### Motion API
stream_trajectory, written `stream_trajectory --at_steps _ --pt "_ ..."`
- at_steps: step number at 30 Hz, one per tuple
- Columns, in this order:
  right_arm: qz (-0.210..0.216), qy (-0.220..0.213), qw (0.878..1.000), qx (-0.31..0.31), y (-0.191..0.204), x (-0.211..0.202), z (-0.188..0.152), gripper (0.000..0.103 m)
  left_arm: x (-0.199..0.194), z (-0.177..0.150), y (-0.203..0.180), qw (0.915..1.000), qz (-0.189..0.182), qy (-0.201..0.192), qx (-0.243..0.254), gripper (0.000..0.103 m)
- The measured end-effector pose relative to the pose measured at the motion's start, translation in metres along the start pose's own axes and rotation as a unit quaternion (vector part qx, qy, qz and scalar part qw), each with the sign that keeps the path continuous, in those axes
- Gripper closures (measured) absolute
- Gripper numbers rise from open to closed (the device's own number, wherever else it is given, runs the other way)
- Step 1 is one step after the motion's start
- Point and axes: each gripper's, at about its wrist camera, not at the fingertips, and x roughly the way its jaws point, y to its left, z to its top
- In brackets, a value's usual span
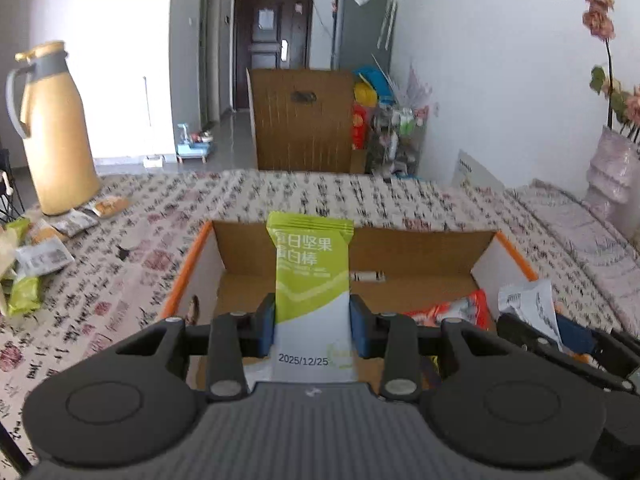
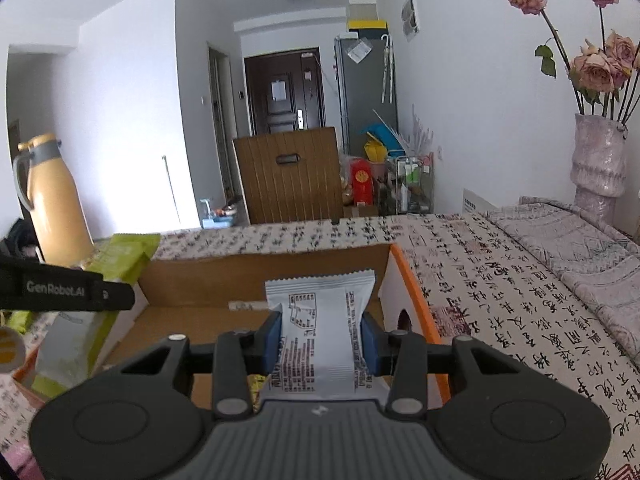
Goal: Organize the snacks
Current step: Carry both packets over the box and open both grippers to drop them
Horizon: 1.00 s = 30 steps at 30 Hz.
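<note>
Left wrist view: green-and-white snack bar [image 1: 310, 276] stands upright between the blue pads of the left gripper [image 1: 312, 324], pads pressing its two long edges, so the grip is narrow and loaded. The bar hangs over the near edge of the open cardboard box [image 1: 420, 240], which has orange rims and sits on the table with the calligraphy-print cloth [image 1: 168, 200]. Inside the box, toward its right wall, lies a red-and-orange packet [image 1: 460, 312]; the floor on the left side looks bare. Right wrist view: white printed snack pack [image 2: 320, 332] is clamped the same way in the right gripper [image 2: 322, 336], also narrow and loaded, held above the box's right half, close to the right wall with the round hole [image 2: 404, 320]. The left gripper's body crosses that view's left edge, the green bar below it, so both tools are close together over the box. More loose snacks [image 1: 28, 264] remain at the table's left edge near the yellow thermos jug [image 1: 52, 128]; a vase of dried roses [image 2: 596, 152] stands at the far right corner. Step in hand, as I judge it: carrying two snacks to the box for deposit. Next move calls for lowering each item to the box floor, the bar to the free left side, then releasing, keeping the grippers from colliding.
</note>
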Motion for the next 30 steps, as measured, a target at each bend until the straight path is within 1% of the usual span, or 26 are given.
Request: stream_trajectory --at_steps 5,6,7,8,9,10,11,12,13,15,16,24,30 --pt "-0.004 0.011 1.0 -0.004 0.001 0.005 -0.003 0.062 0.012 -0.01 0.0 0.9997 -0.003 0.026 0.004 0.064" --pt "-0.003 0.011 1.0 -0.003 0.0 0.005 -0.003 0.059 0.012 -0.011 -0.001 0.9996 -0.003 0.027 0.005 0.064" --pt "-0.004 0.011 1.0 -0.003 0.0 0.004 -0.004 0.057 0.011 -0.011 -0.001 0.9997 -0.003 0.024 0.006 0.06" --pt "-0.005 0.009 1.0 -0.002 0.0 0.003 -0.004 0.057 0.009 -0.012 -0.001 0.9998 -0.004 0.021 0.006 0.052" --pt "-0.004 0.009 1.0 0.0 -0.001 0.001 -0.004 0.053 0.006 -0.012 -0.001 0.9999 -0.004 0.015 0.004 0.046" --pt "-0.003 0.008 1.0 0.002 -0.001 -0.001 -0.004 0.043 0.004 -0.011 -0.001 1.0 -0.001 0.009 0.003 0.03" --pt "-0.003 0.005 1.0 0.004 -0.002 -0.004 -0.004 0.036 0.001 -0.01 0.0 1.0 0.007 0.001 0.001 0.013" --pt "-0.004 0.001 1.0 0.006 -0.003 -0.006 -0.004 0.022 -0.003 -0.01 0.0 0.9998 0.017 -0.009 -0.002 0.007" --pt "-0.004 -0.003 1.0 0.008 -0.004 -0.008 -0.003 0.011 -0.005 -0.009 0.0 0.9996 0.023 -0.017 -0.002 0.002" --pt "-0.003 -0.01 1.0 0.013 -0.007 -0.011 -0.002 0.003 -0.01 -0.007 0.002 0.9994 0.022 -0.024 -0.005 0.0" --pt "-0.002 -0.012 1.0 0.016 -0.009 -0.013 -0.002 0.0 -0.012 -0.006 0.003 0.9994 0.021 -0.027 -0.009 0.0" --pt "0.0 -0.016 1.0 0.018 -0.01 -0.015 -0.001 0.0 -0.014 -0.005 0.002 0.9992 0.023 -0.029 -0.012 0.0" --pt "-0.001 -0.022 1.0 0.012 -0.008 -0.02 0.005 0.0 -0.024 -0.002 0.002 0.9989 0.022 -0.039 -0.013 0.0"
